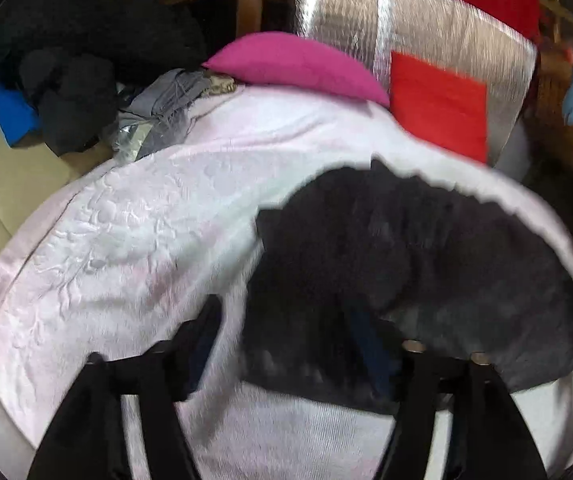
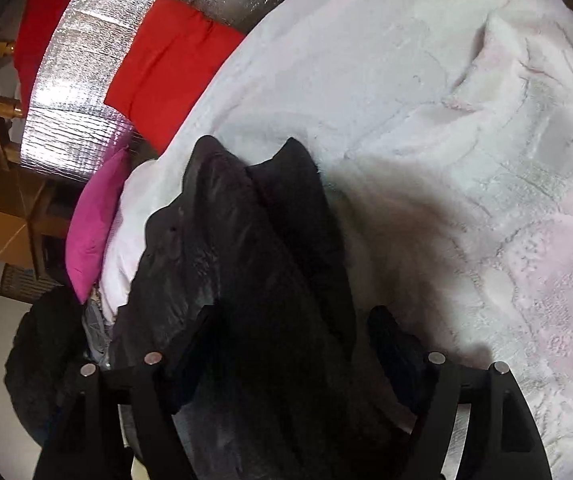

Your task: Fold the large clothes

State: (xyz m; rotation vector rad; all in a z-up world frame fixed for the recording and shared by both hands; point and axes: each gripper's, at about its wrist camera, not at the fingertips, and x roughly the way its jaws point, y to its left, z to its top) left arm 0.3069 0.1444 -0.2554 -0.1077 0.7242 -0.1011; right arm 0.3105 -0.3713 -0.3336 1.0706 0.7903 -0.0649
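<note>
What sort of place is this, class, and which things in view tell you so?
Probably a cluttered bedroom or living room at home. A dark garment lies on a white blanket, beside a pink cushion and a red cushion, with a clothes heap behind.

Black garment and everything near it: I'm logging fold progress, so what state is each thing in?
black garment: bunched and creased, lying on the blanket, not folded flat
white blanket: spread out, wrinkled
pink cushion: lying at the blanket's edge
red cloth: lying flat on the silver mat
left gripper: open, over the garment's edge
right gripper: open, garment between its fingers
</note>
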